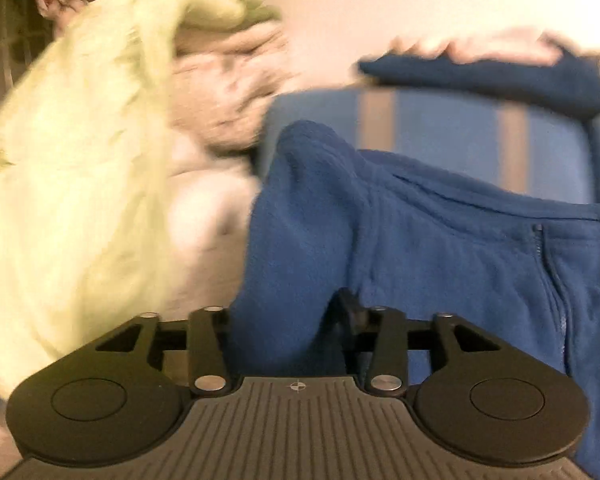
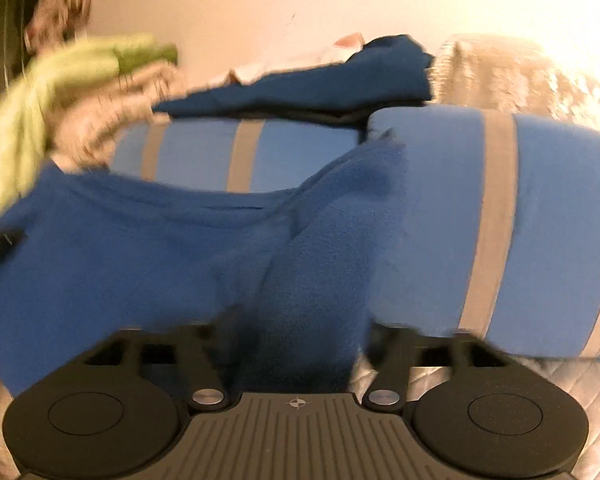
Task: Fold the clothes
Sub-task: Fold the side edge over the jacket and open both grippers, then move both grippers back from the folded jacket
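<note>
left jaws (image 1: 288, 320): pinching blue fleece (image 1: 420, 240) | right jaws (image 2: 296, 332): pinching same fleece

Two striped pillows (image 2: 236, 156), one fleece (image 2: 140, 248).

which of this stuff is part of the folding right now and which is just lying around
In hand:
blue fleece garment
left gripper, gripping it
right gripper, gripping it

Lying about:
pale green cloth
dark blue garment
blue striped pillows
</note>
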Available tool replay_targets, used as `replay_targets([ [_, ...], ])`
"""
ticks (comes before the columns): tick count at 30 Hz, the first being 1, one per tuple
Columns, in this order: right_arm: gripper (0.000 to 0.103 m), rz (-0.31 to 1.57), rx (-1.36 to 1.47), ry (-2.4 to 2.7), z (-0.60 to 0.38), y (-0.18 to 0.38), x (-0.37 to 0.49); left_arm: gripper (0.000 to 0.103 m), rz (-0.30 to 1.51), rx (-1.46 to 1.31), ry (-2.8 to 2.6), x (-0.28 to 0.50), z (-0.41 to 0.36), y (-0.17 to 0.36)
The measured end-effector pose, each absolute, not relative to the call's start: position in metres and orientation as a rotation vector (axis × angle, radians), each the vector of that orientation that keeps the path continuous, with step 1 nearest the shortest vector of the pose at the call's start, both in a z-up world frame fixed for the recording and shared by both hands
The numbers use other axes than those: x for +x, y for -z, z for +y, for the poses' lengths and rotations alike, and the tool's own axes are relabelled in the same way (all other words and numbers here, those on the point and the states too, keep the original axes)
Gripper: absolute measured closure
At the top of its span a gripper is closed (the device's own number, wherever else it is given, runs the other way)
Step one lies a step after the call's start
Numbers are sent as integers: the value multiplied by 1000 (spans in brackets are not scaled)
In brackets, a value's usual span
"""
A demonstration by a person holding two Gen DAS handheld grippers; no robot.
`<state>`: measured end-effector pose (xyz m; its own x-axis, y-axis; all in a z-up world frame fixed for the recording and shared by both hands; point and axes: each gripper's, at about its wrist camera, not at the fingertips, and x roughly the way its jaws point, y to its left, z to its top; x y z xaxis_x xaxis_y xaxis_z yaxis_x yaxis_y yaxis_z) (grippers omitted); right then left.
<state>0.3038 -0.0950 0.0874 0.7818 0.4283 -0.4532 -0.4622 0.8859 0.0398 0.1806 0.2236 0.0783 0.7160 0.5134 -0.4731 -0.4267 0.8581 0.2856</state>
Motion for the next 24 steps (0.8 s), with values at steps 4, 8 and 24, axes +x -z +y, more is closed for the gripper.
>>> replay_targets([
  [4,0,377,-248,-442,-84,-87,270,20,503,282,-607,164,221,-62],
  [8,0,377,-305,-466,-100,-82,242,20,569,237,-568,156,223,-49],
  [24,0,418,-289,-409,-191,-82,186,20,577,51,-267,110,174,-33],
])
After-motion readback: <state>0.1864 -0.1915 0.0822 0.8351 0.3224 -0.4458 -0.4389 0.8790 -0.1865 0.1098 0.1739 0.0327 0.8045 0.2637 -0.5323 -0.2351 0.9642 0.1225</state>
